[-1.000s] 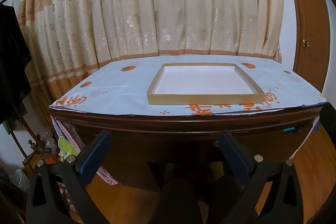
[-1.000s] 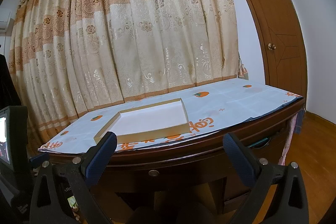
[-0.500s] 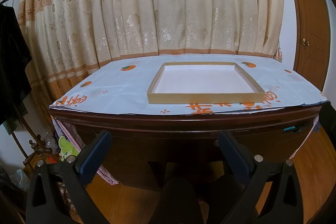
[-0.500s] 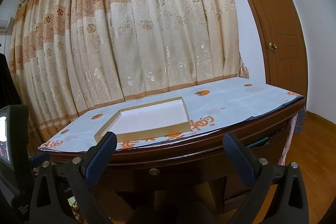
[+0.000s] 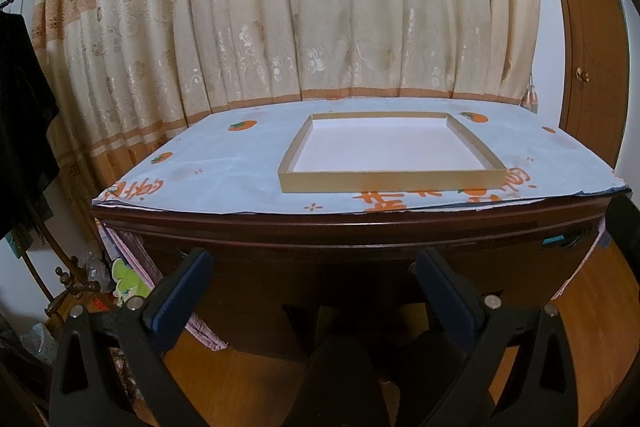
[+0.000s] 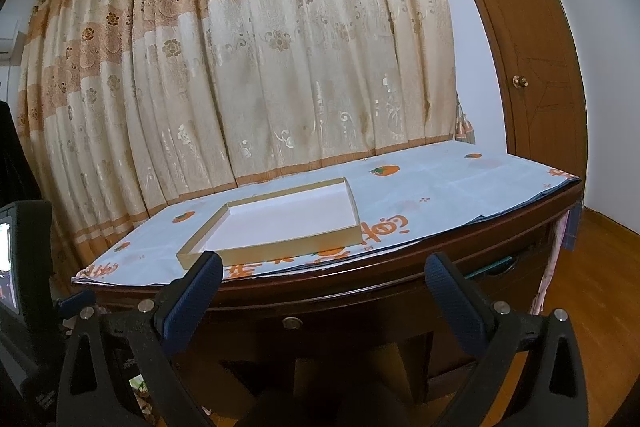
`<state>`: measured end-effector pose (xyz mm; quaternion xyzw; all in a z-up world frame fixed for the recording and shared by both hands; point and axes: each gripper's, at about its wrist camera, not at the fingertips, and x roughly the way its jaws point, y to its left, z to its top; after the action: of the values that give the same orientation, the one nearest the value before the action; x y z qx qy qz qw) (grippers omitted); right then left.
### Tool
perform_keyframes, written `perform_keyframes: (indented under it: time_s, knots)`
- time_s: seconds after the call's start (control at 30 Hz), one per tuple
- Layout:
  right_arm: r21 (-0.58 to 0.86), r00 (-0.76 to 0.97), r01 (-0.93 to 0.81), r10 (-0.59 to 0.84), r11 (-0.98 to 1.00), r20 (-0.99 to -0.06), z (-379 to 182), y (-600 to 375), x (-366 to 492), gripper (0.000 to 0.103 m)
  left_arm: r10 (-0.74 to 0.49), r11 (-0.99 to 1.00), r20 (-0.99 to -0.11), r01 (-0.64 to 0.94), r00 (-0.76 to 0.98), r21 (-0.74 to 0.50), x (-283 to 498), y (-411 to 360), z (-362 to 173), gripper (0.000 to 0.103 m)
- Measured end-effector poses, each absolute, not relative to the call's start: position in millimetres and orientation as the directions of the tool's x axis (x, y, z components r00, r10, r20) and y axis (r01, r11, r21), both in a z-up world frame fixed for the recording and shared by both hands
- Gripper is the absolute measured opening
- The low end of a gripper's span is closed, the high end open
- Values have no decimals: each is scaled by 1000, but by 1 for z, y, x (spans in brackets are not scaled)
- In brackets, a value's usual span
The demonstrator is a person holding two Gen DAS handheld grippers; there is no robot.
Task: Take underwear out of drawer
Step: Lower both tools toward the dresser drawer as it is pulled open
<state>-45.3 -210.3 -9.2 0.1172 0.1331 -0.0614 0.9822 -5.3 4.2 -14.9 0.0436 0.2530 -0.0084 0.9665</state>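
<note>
A dark wooden desk (image 5: 352,227) stands ahead, covered by a pale cloth with orange prints. Its closed centre drawer shows a round metal knob (image 6: 292,323) in the right wrist view. No underwear is visible. A shallow tan box lid with a white inside (image 5: 384,151) lies on the cloth; it also shows in the right wrist view (image 6: 280,223). My left gripper (image 5: 314,279) is open and empty, level with the desk front and short of it. My right gripper (image 6: 324,283) is open and empty, in front of the drawer knob.
A patterned beige curtain (image 5: 300,7) hangs behind the desk. A brown door (image 6: 520,47) is at the right. A dark garment (image 5: 20,131) and clutter on the floor (image 5: 100,279) are at the left. The other gripper's body (image 6: 20,267) sits at the left in the right wrist view.
The right wrist view has shifted very slightly; the left view is unchanged. Both grippers remain open.
</note>
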Motion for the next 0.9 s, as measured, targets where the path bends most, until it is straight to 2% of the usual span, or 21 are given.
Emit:
perform_keyframes:
  time_s: [0.33, 0.5, 0.63, 0.73, 0.9]
  knots:
    - [203, 946, 136, -67, 970, -316, -41, -239, -20, 102, -12, 996, -542, 60, 840, 71, 27, 5, -42, 103]
    - [234, 912, 153, -46, 960, -407, -81, -271, 3, 102, -49, 994, -579, 95, 814, 49, 48, 6, -66, 103]
    - [301, 905, 156, -14, 941, -425, -106, -297, 15, 102, -68, 991, -545, 118, 836, 59, 56, 2, -79, 103]
    - [285, 911, 111, 17, 952, -413, -120, -307, 32, 102, -90, 988, -509, 141, 856, 62, 64, -3, -87, 103]
    - [285, 880, 80, 66, 955, -470, -152, -332, 71, 102, -69, 989, -535, 129, 842, 76, 91, -7, -110, 103]
